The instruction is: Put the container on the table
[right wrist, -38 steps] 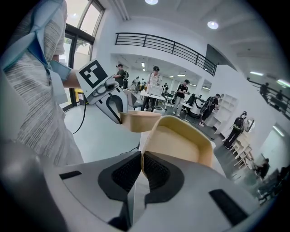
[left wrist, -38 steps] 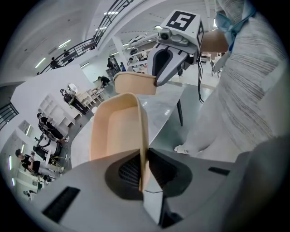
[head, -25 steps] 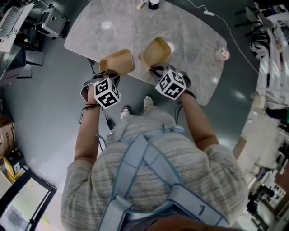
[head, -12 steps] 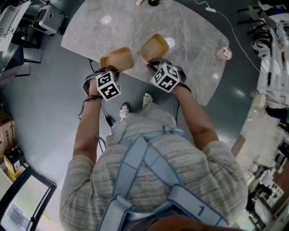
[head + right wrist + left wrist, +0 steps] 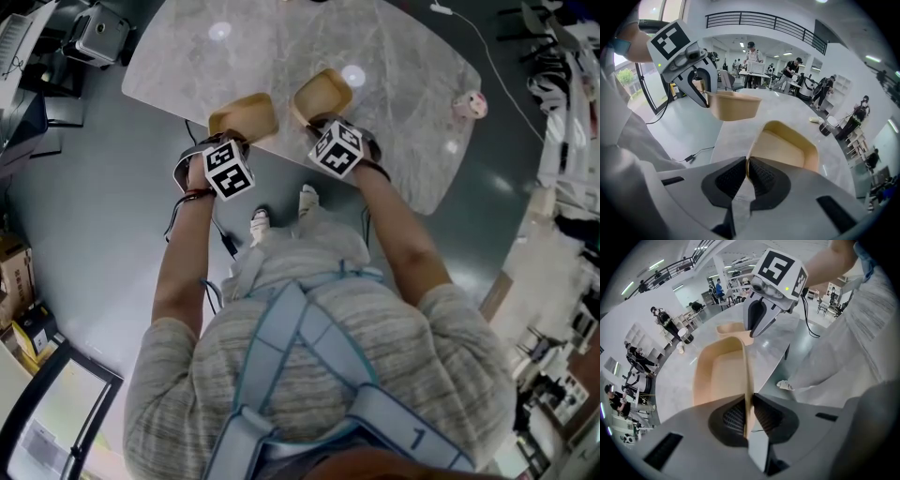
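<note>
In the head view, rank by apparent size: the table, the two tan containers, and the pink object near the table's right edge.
1. Table, largest.
2. Left container and right container look alike; not ranked.
3. Pink object, smallest.

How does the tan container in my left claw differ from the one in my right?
The left container, in the left claw, hangs at the table edge; the right container, in the right claw, is farther in over it and turned diagonally. Both are tan, open, empty.
</note>
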A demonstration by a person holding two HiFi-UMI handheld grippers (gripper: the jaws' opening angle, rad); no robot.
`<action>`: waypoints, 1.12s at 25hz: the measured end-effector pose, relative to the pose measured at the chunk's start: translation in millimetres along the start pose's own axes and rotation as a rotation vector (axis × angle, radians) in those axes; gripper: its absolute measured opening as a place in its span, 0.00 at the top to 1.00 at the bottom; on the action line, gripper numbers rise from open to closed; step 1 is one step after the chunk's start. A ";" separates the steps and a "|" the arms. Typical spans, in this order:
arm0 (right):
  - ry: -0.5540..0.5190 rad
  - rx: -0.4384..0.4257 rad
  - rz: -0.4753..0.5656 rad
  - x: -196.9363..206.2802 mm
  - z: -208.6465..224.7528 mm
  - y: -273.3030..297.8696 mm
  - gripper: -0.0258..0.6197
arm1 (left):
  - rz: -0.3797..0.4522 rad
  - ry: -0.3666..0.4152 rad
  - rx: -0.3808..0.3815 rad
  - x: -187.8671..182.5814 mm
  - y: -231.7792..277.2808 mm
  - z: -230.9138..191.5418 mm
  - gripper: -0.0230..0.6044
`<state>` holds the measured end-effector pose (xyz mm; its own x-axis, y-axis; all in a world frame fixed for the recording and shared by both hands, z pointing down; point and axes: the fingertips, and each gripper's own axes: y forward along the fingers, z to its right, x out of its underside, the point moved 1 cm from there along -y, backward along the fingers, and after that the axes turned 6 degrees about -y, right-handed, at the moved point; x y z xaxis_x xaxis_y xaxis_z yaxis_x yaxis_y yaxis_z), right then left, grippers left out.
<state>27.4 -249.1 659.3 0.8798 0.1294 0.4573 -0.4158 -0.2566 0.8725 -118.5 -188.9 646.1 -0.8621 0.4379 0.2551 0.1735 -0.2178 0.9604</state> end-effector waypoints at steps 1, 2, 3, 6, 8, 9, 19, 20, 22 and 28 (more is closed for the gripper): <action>0.000 -0.002 -0.007 1.8 0.5 3.8 0.92 | -0.002 0.000 0.001 0.2 1.3 -0.2 0.91; 0.003 -0.004 -0.013 3.0 1.5 7.2 0.92 | -0.003 -0.001 0.002 0.5 2.3 -1.1 0.91; 0.007 -0.006 -0.018 3.9 2.8 10.2 0.92 | -0.005 -0.003 0.001 1.0 3.0 -2.4 0.91; 0.026 -0.005 -0.033 6.2 6.4 15.6 0.92 | -0.006 -0.011 0.000 4.0 3.4 -4.9 0.91; 0.039 -0.002 -0.037 7.5 8.9 18.1 0.92 | -0.008 -0.013 0.001 6.1 3.5 -5.5 0.91; 0.040 -0.001 -0.040 8.2 9.5 19.4 0.92 | -0.009 -0.014 0.003 7.1 3.7 -5.4 0.91; 0.079 0.021 -0.053 11.4 14.4 22.4 0.92 | -0.017 -0.017 0.017 12.0 5.7 -4.1 0.91; 0.083 0.021 -0.053 11.7 13.9 22.0 0.92 | -0.017 -0.018 0.018 12.4 6.0 -3.9 0.91; 0.089 0.016 -0.052 10.6 12.4 19.9 0.92 | -0.018 -0.016 0.018 12.7 6.0 -4.1 0.91; 0.098 0.036 -0.023 5.6 16.2 14.3 0.92 | -0.020 -0.006 0.012 9.9 7.7 -6.3 0.91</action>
<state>30.2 -267.6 671.5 0.8618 0.2279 0.4532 -0.3854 -0.2869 0.8770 -128.7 -191.8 655.3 -0.8624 0.4477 0.2364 0.1621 -0.1982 0.9667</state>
